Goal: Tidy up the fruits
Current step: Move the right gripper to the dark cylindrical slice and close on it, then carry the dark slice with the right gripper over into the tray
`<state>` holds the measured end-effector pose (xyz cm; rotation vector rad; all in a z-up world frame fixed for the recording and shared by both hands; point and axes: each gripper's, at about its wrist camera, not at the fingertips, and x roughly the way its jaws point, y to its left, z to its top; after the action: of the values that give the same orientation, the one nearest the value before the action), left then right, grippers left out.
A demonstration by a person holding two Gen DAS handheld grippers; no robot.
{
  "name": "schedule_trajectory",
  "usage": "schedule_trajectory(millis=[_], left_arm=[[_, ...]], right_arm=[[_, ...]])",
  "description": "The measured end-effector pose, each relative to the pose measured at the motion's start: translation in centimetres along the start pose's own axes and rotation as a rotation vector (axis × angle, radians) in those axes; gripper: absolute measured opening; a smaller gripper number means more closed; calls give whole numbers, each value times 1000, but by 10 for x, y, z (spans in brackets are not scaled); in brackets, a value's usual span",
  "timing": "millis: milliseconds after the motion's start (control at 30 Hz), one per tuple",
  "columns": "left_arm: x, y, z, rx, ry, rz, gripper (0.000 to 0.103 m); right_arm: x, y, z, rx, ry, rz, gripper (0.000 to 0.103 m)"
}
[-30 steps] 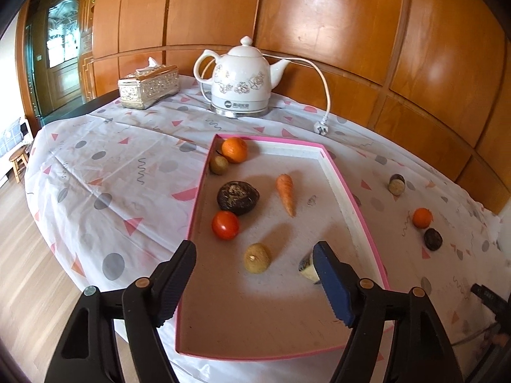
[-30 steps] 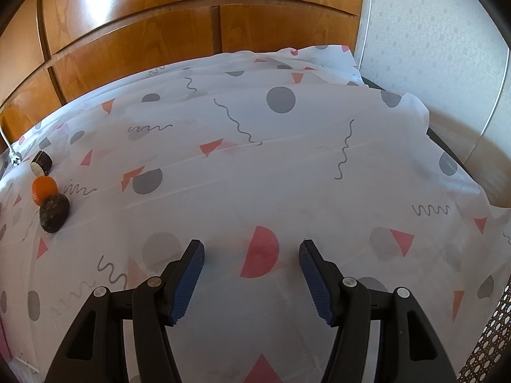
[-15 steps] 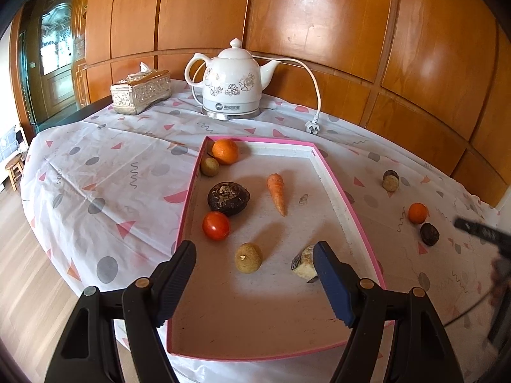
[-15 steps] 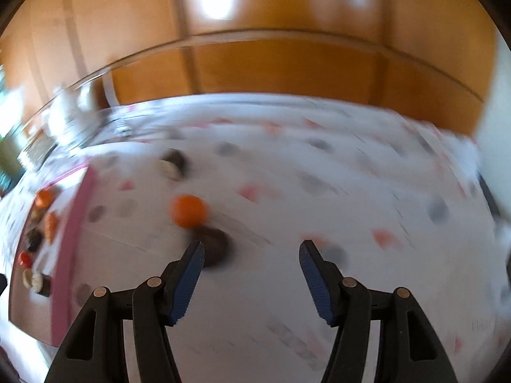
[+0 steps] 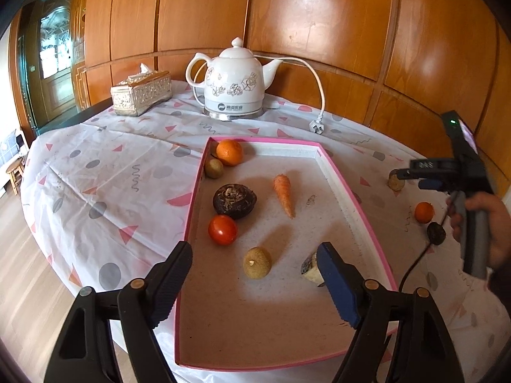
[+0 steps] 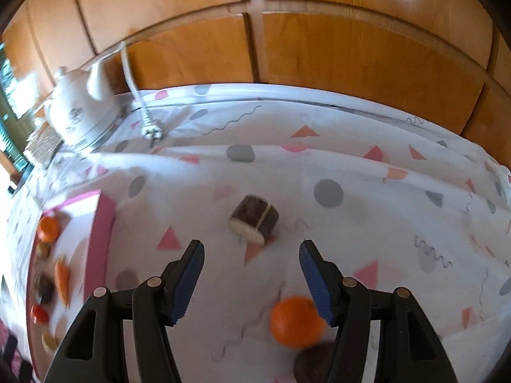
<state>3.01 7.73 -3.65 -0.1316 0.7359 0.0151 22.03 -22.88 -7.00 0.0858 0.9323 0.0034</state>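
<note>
A pink-rimmed tray [image 5: 351, 191] holds an orange [image 5: 229, 152], a small olive fruit [image 5: 213, 168], a dark wrinkled fruit [image 5: 234, 200], a carrot [image 5: 284, 194], a tomato [image 5: 222, 229], a tan fruit [image 5: 257, 262] and a cut piece [image 5: 310, 269]. My left gripper [image 5: 254, 252] hovers over the tray's near end. Its jaws are opening and hold nothing. Right of the tray lie a cut dark roll [image 6: 254, 223], an orange [image 6: 297, 322] and a dark fruit [image 6: 311, 364]. My right gripper [image 6: 252, 271] is open above them, the roll just beyond its tips.
A white kettle [image 5: 234, 86] with cord and plug [image 5: 316, 126] stands at the back beside a silver tissue box [image 5: 140, 92]. Wood panelling runs behind the round table. A hand [image 5: 488, 220] carries the right gripper [image 5: 412, 177] at the tray's right.
My right gripper has swung left across the cloth and now stands over the loose fruits, and it has come into the left wrist view. The left jaws stand slightly wider.
</note>
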Motion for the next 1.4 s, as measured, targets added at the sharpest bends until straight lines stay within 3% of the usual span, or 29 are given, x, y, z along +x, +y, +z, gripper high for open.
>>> schedule_trajectory(millis=[200,233,267,500,767,933,1400], left_arm=[[6,8,-1,-21,19,11,80],[7,9,-1,-24,22,11,80],[7,9,-1,-25,26,11,80],[8,5,-1,-24,27,-3,80],[2,1,-4,-21,29,-18,81],[-4,-4,-5,-14,25,-27,82],[-22,-25,-8,49,0,-58,84]], right_arm=[[38,2,16,18,53,-89,63],[43,0,18,28,65,-80,59],[45,0,18,30,68,-63,43],[17,-1,3,4,19,-15,43],[-55,-35,-42,66,-82,33,43],[-84,-70,-76,151,-90,14,43],[-121,-155,-177,327,-61,-159,43]])
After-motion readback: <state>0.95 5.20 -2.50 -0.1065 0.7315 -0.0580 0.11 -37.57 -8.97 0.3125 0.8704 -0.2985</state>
